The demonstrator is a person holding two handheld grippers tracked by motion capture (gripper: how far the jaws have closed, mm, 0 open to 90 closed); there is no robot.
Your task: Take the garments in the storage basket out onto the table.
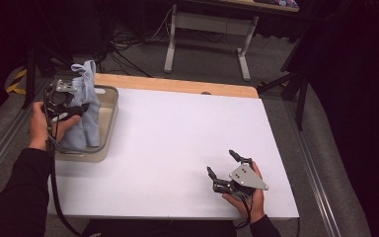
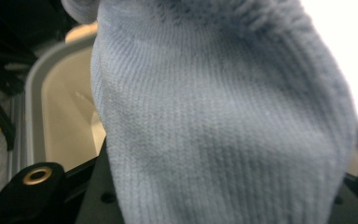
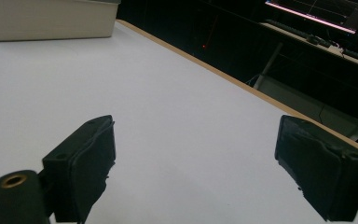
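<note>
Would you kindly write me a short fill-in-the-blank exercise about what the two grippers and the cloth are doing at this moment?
1. The left gripper holds a knitted cloth of light ____ colour.
2. The cloth hangs over the beige ____, whose rim sits at the table's left edge.
3. The right gripper rests on the white table with its jaws ____ and nothing between them.

Missing words: blue; tub; open

L gripper (image 1: 74, 106) clamped, raised; R gripper (image 1: 223, 164) fingers wide, resting low
</note>
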